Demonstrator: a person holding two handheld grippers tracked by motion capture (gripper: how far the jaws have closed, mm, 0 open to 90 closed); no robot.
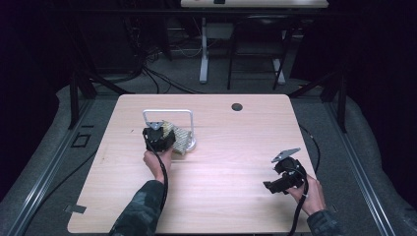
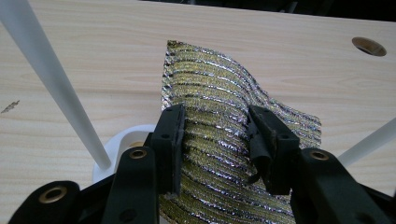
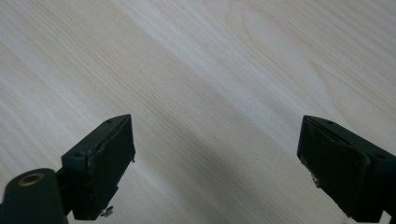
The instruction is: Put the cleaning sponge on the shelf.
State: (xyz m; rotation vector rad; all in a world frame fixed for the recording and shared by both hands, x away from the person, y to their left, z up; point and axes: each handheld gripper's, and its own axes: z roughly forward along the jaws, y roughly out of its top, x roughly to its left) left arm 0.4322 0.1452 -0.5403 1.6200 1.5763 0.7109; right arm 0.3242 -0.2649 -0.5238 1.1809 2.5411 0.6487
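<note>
A gold and silver striped cloth (image 2: 210, 93) hangs by a white wire rack (image 1: 167, 112) with a round base (image 2: 116, 142) on the table's left half. My left gripper (image 2: 215, 140) points into the rack and is shut on the cloth, which bulges up between the two pads. In the high view the left gripper (image 1: 158, 137) stands under the rack's arch, with the cloth (image 1: 182, 138) trailing to its right. My right gripper (image 3: 215, 163) is open over bare wood, nothing between its fingers. It rests low at the table's front right (image 1: 275, 184).
The light wooden table (image 1: 221, 196) has a round cable hole (image 1: 237, 106) near its far edge. The rack's thin white rods (image 2: 56, 88) stand on either side of my left gripper. Dark floor, cables and another table's legs lie beyond the far edge.
</note>
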